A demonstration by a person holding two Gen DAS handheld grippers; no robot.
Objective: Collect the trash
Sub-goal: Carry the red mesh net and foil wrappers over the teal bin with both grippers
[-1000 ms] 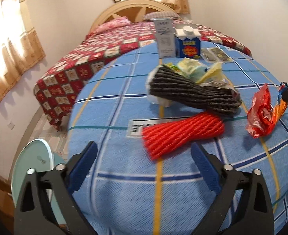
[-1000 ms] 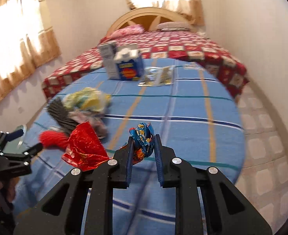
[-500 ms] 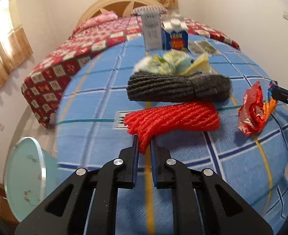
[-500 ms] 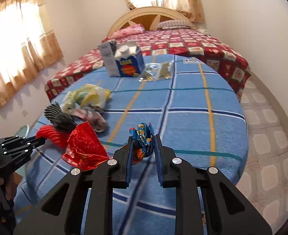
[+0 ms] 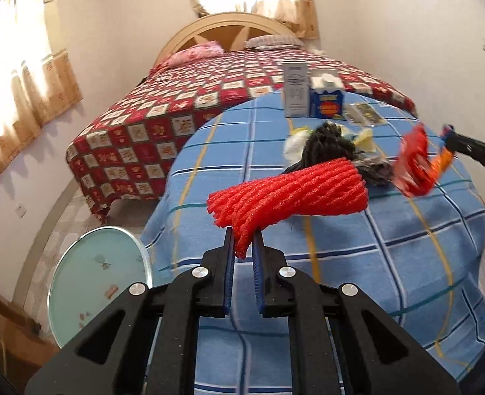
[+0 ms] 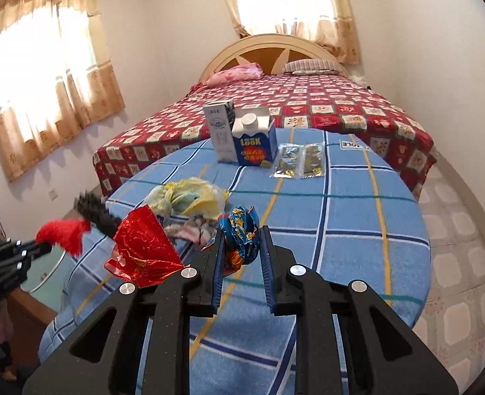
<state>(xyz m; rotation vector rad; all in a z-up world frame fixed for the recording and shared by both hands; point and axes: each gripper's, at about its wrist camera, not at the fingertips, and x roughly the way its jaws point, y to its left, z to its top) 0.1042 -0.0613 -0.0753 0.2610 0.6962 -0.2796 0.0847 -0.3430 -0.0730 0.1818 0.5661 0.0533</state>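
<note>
- Our left tool (image 5: 243,242) is clamped on one end of the red foam net sleeve (image 5: 288,194), which hangs clear of the bench (image 5: 407,263) in front of the black foam net (image 5: 328,144).
- Our right tool (image 6: 241,247) is closed narrow on a crumpled blue snack wrapper (image 6: 241,235), with a red foil wrapper (image 6: 143,250) hanging at its left.
- By our judgement two pieces are picked up but none is binned; no bin shows.
- Left on the bench behind the black foam net: a yellow plastic bag (image 6: 189,197), two flat sachets (image 6: 298,161), a blue carton (image 6: 254,141) and a white carton (image 6: 221,131) beside it.
- A second ago the left tool stood wide open short of the sleeve, which lay flat; its jaws have since closed on the sleeve and lifted it.
- The right tool's grip is unchanged, carried slightly higher.
</note>
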